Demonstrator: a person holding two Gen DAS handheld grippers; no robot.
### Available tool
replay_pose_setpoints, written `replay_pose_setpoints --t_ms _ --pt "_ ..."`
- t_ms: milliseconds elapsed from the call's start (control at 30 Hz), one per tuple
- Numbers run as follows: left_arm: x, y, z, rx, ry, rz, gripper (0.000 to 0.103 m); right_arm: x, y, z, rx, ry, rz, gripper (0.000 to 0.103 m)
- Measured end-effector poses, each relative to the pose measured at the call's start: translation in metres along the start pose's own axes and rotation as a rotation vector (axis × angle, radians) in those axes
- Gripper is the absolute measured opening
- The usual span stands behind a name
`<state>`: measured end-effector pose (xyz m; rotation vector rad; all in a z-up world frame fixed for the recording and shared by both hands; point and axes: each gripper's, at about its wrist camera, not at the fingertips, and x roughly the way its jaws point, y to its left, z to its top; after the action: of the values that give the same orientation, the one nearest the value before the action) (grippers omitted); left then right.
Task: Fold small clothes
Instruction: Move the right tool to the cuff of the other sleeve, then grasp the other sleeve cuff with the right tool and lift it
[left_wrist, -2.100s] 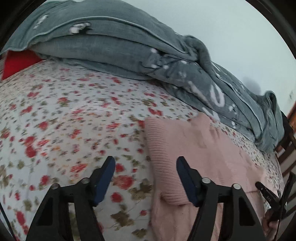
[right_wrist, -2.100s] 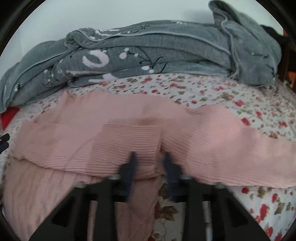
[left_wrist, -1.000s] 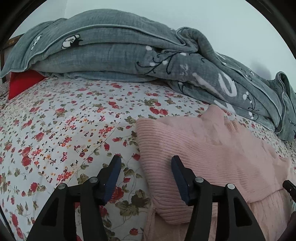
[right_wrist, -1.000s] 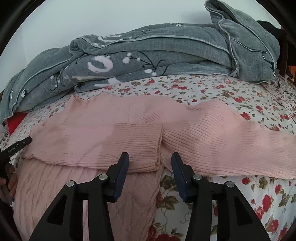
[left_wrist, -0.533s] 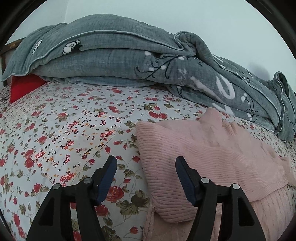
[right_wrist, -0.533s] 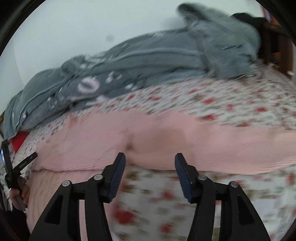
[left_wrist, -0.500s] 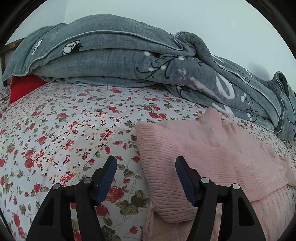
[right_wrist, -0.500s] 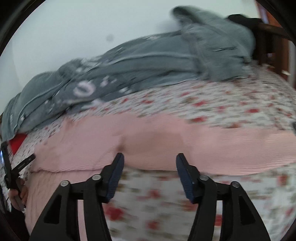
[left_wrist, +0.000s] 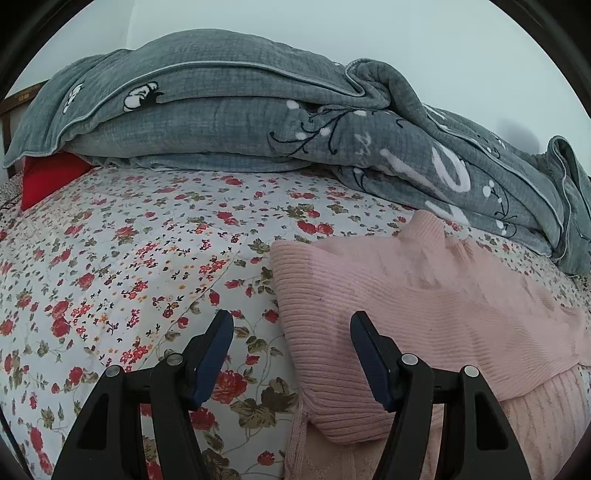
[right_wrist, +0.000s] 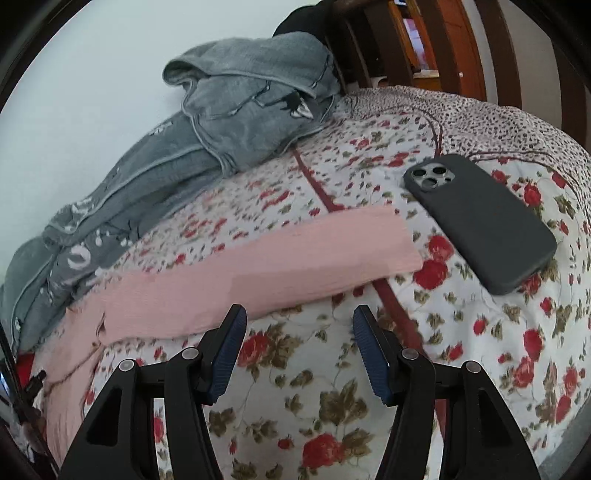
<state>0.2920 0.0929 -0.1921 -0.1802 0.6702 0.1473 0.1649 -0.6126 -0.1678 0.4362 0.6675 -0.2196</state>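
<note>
A pink ribbed knit sweater (left_wrist: 424, 302) lies on the floral bedspread (left_wrist: 129, 258). One sleeve is folded across its body, with the fold edge at the left. My left gripper (left_wrist: 291, 354) is open and empty, hovering over that left fold edge. In the right wrist view the sweater's other sleeve (right_wrist: 258, 273) stretches out flat to the right, its cuff near a phone. My right gripper (right_wrist: 299, 350) is open and empty, just in front of the middle of that sleeve.
A grey patterned blanket (left_wrist: 240, 110) is heaped along the wall behind the sweater and also shows in the right wrist view (right_wrist: 240, 103). A red cushion (left_wrist: 48, 177) sits at far left. A black phone (right_wrist: 480, 221) lies beside the sleeve cuff. A wooden chair (right_wrist: 424, 44) stands beyond the bed.
My right gripper has let go of the folded sleeve, opened, and swung right along the bed toward the outstretched sleeve and phone. My left gripper has stayed open and nearly still.
</note>
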Motion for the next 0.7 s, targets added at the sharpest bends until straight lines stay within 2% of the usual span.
replay_pose_setpoints --t_ms 333,367,400,433,467,567,700 --pt "0.003 0.001 0.0 0.002 0.012 0.007 0.064 0.022 -0.017 0.027 0.13 -0.018 0.011 0.059" --pt "0.003 0.002 0.0 0.001 0.013 0.003 0.064 0.024 -0.017 0.03 0.131 -0.023 -0.002 0.051" --pt "0.004 0.003 0.0 -0.003 0.014 -0.004 0.064 0.028 -0.016 0.035 0.118 -0.024 -0.057 0.037" --pt "0.004 0.004 0.0 -0.007 0.015 -0.011 0.064 0.028 -0.016 0.035 0.118 -0.024 -0.057 0.026" --pt "0.004 0.005 0.0 -0.012 0.015 -0.019 0.064 0.03 -0.017 0.037 0.108 -0.021 -0.081 0.007" --pt "0.003 0.009 -0.001 -0.03 0.012 -0.048 0.064 0.027 -0.012 0.041 0.098 -0.028 -0.106 0.006" --pt "-0.001 0.014 -0.001 -0.054 -0.006 -0.085 0.064 0.004 0.028 0.055 -0.006 -0.096 -0.162 0.006"
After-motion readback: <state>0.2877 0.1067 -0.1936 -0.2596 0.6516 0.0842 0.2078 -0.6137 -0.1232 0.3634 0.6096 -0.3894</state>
